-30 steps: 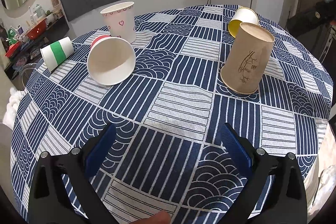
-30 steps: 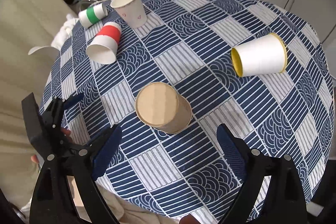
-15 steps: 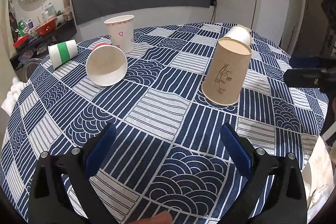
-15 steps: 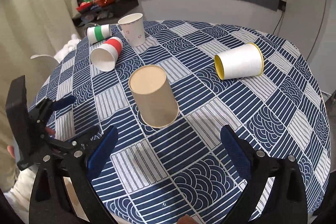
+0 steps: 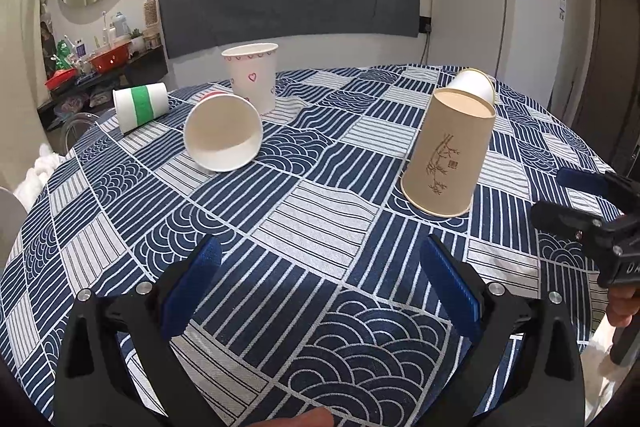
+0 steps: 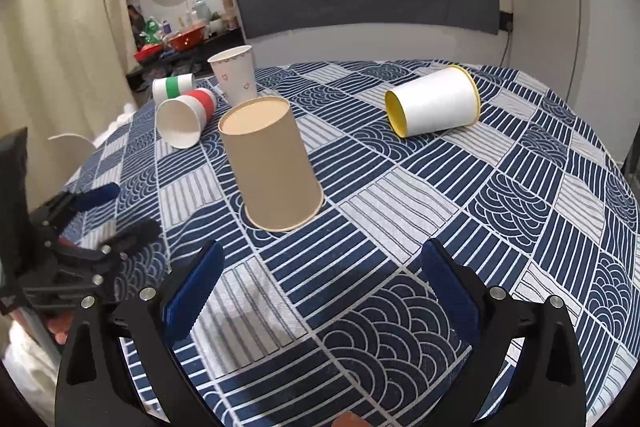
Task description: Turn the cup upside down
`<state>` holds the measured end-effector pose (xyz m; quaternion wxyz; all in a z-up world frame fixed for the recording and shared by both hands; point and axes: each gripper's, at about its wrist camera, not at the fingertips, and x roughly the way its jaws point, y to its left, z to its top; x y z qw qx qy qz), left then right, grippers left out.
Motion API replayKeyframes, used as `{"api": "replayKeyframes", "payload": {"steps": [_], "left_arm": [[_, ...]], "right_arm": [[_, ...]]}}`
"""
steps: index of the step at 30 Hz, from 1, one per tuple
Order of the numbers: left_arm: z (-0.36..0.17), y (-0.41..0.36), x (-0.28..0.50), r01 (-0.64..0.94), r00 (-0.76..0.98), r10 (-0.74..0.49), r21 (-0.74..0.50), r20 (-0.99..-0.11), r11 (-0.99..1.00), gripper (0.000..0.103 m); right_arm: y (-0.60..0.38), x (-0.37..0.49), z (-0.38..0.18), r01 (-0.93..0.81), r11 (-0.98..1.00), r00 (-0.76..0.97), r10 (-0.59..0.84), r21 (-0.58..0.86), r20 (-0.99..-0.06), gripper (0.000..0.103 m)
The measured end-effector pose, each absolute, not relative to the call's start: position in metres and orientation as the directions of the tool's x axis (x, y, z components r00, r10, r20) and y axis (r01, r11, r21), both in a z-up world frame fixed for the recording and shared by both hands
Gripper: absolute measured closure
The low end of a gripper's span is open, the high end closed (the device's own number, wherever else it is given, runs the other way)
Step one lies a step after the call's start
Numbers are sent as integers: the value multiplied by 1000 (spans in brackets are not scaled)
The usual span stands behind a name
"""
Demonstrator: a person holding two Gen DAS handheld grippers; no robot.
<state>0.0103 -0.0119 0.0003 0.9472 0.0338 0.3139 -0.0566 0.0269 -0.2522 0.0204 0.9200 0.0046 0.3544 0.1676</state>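
Note:
A tan paper cup with a bamboo print stands upside down on the blue patterned tablecloth; it also shows in the right wrist view. My left gripper is open and empty, low over the table's near part, short of the tan cup. My right gripper is open and empty, just in front of the tan cup. Each gripper appears in the other's view, the right one at the right edge and the left one at the left edge.
A red-banded white cup lies on its side, mouth toward me. A green-banded cup lies at the far left edge. A heart-print cup stands upright. A white cup with yellow inside lies on its side at the right.
Both grippers have dropped lower and tilted up toward level, so the room behind the table now shows. The tan cup and the other cups have not moved. Both grippers stay open.

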Motion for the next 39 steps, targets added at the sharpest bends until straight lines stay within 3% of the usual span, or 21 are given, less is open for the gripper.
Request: {"api": "replayKeyframes", "payload": {"steps": [11, 20, 39], "left_arm": [[-5, -8, 11, 121, 789, -88, 13, -607, 993, 6], [-8, -2, 13, 101, 775, -98, -31, -625, 994, 6], [-9, -6, 14, 135, 760, -114, -16, -639, 991, 6]], "right_arm": [[-241, 15, 9, -278, 961, 775, 234, 17, -587, 8], [-240, 9, 11, -277, 961, 794, 233, 6, -562, 8], [-238, 12, 8, -324, 945, 761, 281, 33, -585, 8]]}}
